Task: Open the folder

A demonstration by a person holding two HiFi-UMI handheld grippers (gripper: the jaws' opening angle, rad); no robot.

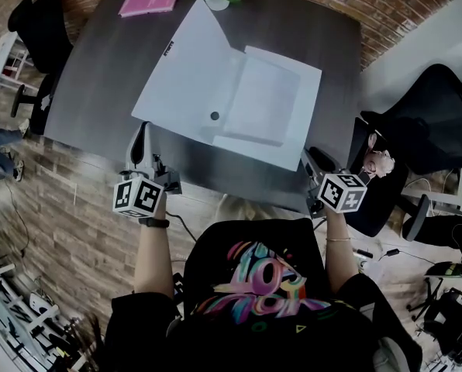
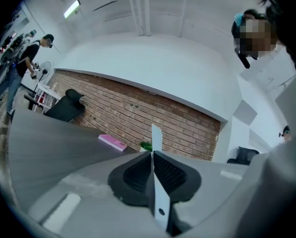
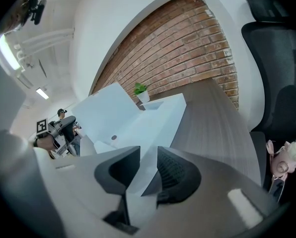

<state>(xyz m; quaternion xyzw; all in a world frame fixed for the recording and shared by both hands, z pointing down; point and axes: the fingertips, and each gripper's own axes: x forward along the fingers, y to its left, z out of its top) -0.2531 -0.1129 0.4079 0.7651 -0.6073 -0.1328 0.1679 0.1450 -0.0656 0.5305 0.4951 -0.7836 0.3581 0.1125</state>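
Head view: folder (image 1: 266,103) lies mid-table (image 1: 308,29), its left cover (image 1: 181,72) raised. To do this step well, swing the cover up & out to the left w/ the left gripper (image 1: 143,132), while the right gripper (image 1: 310,160) keeps the near-right corner flat

Left gripper view: jaws closed tight on the cover's thin edge, seen edge-on

Right gripper view: jaws stand wide, folder corner between them, pads apparently not pressing on it
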